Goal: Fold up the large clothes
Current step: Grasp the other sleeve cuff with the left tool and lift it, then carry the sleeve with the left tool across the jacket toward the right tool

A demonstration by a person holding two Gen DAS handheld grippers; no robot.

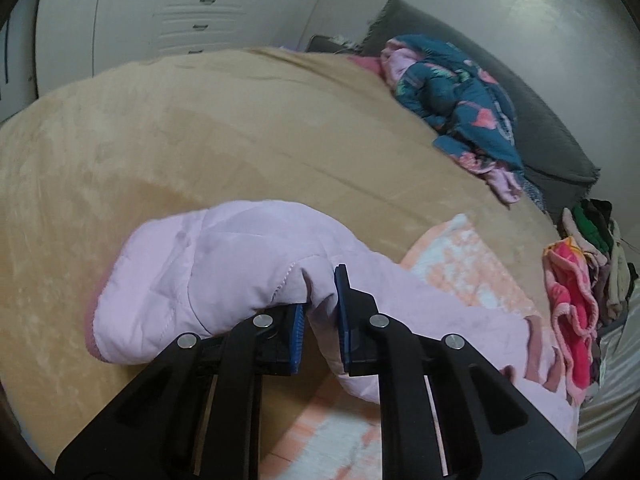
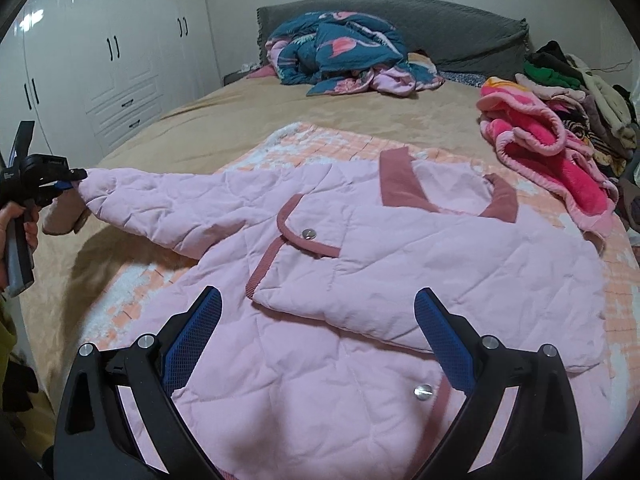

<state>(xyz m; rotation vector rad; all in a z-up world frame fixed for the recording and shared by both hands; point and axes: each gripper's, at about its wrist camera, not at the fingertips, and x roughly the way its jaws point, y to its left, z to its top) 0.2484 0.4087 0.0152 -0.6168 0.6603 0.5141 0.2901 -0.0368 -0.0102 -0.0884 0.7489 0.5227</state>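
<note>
My left tongs (image 1: 320, 312) clamp the sleeve (image 1: 208, 264) of a pink jacket (image 2: 360, 272) spread on the bed (image 2: 224, 120); my right tongs (image 2: 318, 336) gape wide above its front. A blue quilt (image 2: 344, 52) and a clothes pile (image 2: 560, 92) crowd the bed's far side.

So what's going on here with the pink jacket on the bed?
A person is folding a pink quilted jacket spread on a peach blanket on the bed, using a handheld gripper in each hand. The left gripper is shut on the end of one sleeve and holds it lifted out to the side. The right gripper hangs open over the jacket's front, holding nothing. The other sleeve is already folded across the chest. A pile of other clothes waits on the bed's far side.
</note>
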